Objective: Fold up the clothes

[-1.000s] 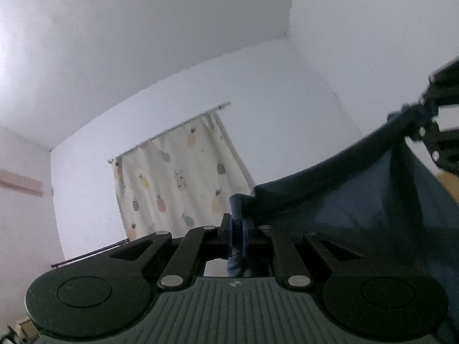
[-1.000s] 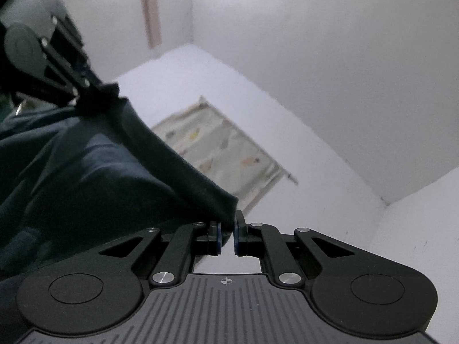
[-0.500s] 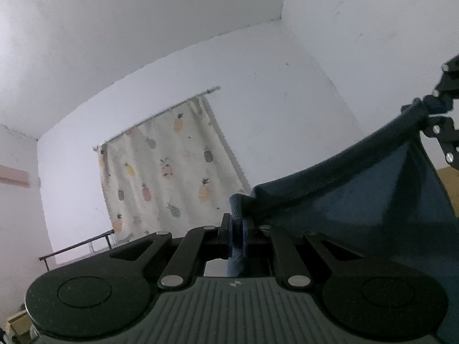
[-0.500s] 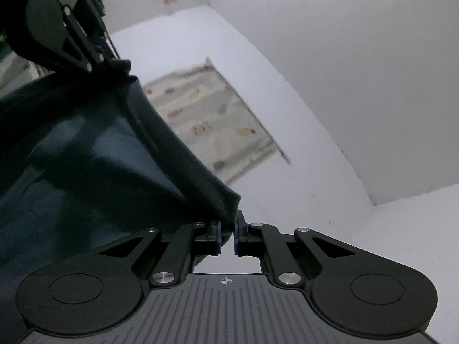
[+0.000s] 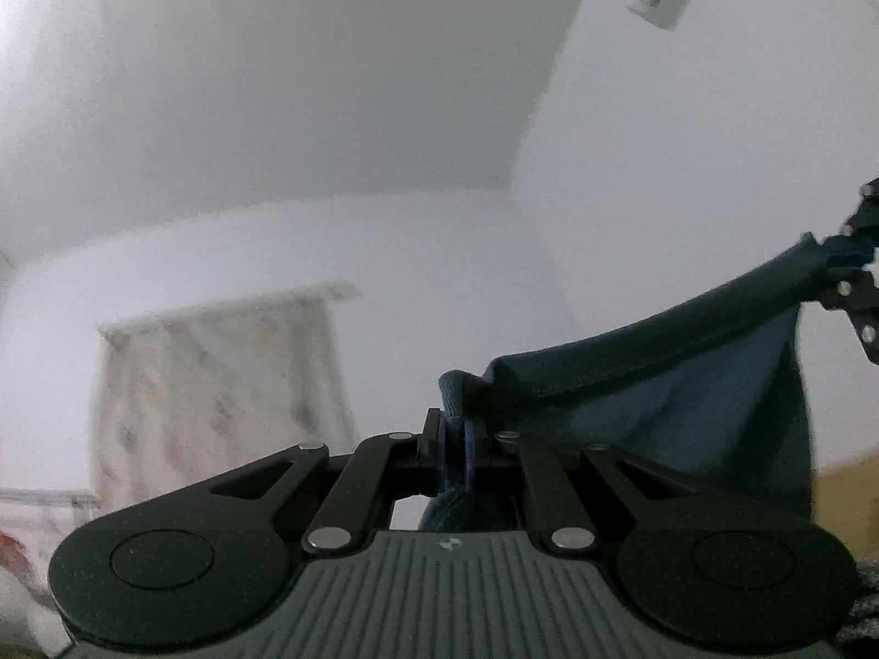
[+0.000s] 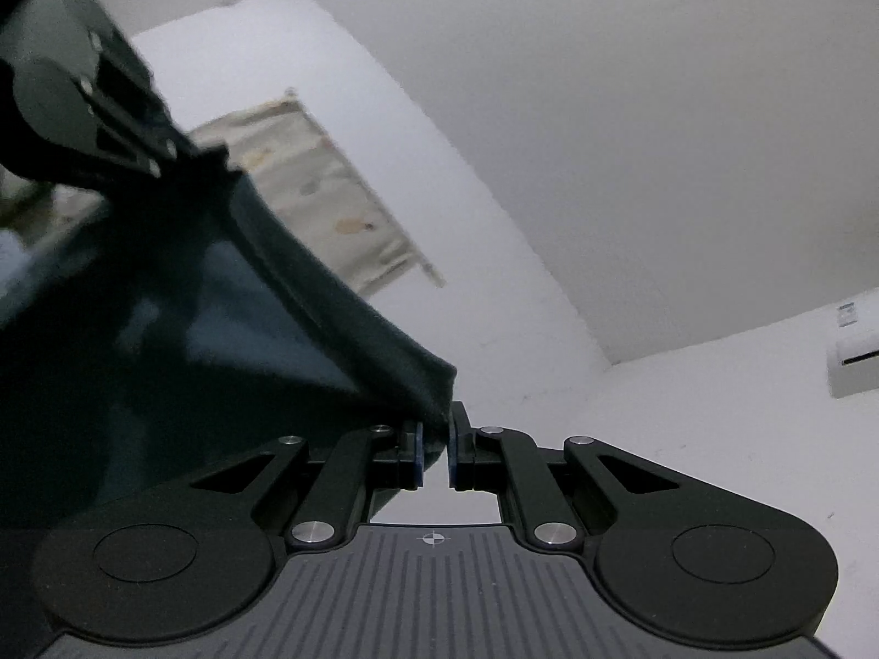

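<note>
A dark blue garment [image 5: 686, 384] hangs in the air, stretched by its thick hem between my two grippers. My left gripper [image 5: 455, 442] is shut on one corner of the garment, low in the middle of the left wrist view. The hem runs up to the right, where my right gripper [image 5: 849, 263] shows at the frame's edge. In the right wrist view my right gripper [image 6: 434, 439] is shut on the other corner of the garment [image 6: 192, 340]. From there the hem climbs to the upper left, to my left gripper [image 6: 211, 156]. Both cameras point up at the ceiling.
White walls and ceiling fill both views. A pale curtain with a fruit print [image 5: 214, 384] hangs on the far wall, also the curtain [image 6: 324, 192] in the right wrist view. An air conditioner [image 6: 854, 351] is mounted high on the right wall.
Both grippers have tilted further up toward the ceiling, with the garment still stretched between them. The curtain has slid lower and is blurred by the motion.
</note>
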### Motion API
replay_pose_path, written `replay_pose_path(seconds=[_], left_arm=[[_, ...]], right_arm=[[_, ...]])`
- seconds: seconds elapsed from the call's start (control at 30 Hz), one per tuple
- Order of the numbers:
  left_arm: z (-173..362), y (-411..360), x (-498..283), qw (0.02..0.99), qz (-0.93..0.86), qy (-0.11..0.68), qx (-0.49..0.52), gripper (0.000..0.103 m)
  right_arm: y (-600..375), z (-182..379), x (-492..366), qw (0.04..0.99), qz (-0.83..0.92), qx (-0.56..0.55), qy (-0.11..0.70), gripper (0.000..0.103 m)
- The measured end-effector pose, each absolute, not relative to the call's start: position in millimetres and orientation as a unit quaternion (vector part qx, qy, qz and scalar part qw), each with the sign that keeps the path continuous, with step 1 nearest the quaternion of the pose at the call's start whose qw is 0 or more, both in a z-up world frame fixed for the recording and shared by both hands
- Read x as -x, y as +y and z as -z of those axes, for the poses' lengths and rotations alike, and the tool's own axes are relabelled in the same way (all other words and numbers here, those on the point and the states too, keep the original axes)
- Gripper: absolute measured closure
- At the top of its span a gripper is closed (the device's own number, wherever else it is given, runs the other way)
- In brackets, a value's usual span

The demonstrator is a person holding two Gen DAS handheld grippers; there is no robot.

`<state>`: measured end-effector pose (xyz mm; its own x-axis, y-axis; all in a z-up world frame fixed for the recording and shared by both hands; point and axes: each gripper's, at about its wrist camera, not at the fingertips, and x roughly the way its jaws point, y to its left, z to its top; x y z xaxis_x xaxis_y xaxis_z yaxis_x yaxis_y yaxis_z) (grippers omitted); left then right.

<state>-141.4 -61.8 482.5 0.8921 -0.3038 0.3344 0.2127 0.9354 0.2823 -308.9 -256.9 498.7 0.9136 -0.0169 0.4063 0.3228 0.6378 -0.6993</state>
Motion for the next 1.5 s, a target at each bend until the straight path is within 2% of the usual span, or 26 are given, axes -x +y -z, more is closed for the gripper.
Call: replay_pose_path(seconds=[0.13, 0.27, 0.37, 0.53, 0.6, 0.67, 0.8, 0.83, 0.93, 0.97, 1.0, 1.13, 1.23, 1.5], left_arm=[[-373, -31, 131, 0.980, 0.180, -0.043, -0.076, 0.092], [-246, 0, 119, 0.981, 0.159, 0.108, -0.034, 0.092], [-170, 28, 115, 0.973, 0.128, 0.192, -0.002, 0.092], [-112, 85, 103, 0.954, 0.080, 0.287, 0.043, 0.092], [-102, 97, 108, 0.949, 0.076, 0.302, 0.055, 0.092], [-95, 103, 111, 0.944, 0.073, 0.314, 0.069, 0.092], [-83, 94, 144, 0.934, 0.077, 0.331, 0.107, 0.091], [-80, 91, 150, 0.932, 0.078, 0.335, 0.116, 0.086], [-72, 90, 176, 0.924, 0.079, 0.344, 0.147, 0.045], [-68, 95, 183, 0.921, 0.081, 0.346, 0.161, 0.026], [-66, 99, 189, 0.919, 0.085, 0.346, 0.170, 0.018], [-69, 92, 219, 0.920, 0.087, 0.348, 0.157, 0.017], [-73, 67, 245, 0.928, 0.099, 0.339, 0.122, 0.016], [-57, 6, 260, 0.938, 0.135, 0.304, 0.100, 0.016]], right_arm=[[-266, -400, 336, 0.915, 0.011, 0.394, -0.086, 0.094], [-240, -263, 343, 0.919, -0.090, 0.379, 0.063, 0.094], [-207, -175, 360, 0.912, -0.164, 0.335, 0.171, 0.094], [-145, -75, 360, 0.882, -0.242, 0.305, 0.265, 0.094], [-117, -64, 372, 0.870, -0.275, 0.293, 0.286, 0.094], [-81, -100, 332, 0.863, -0.296, 0.282, 0.298, 0.094], [-73, -132, 313, 0.862, -0.315, 0.220, 0.330, 0.094], [-78, -141, 306, 0.863, -0.316, 0.200, 0.339, 0.094], [-92, -161, 287, 0.867, -0.315, 0.118, 0.369, 0.094], [-96, -165, 281, 0.867, -0.312, 0.082, 0.379, 0.094], [-101, -166, 274, 0.867, -0.310, 0.052, 0.387, 0.094], [-119, -158, 247, 0.863, -0.302, -0.021, 0.405, 0.094], [-121, -154, 230, 0.857, -0.302, -0.038, 0.416, 0.094], [-88, -166, 230, 0.823, -0.339, 0.088, 0.447, 0.094]])
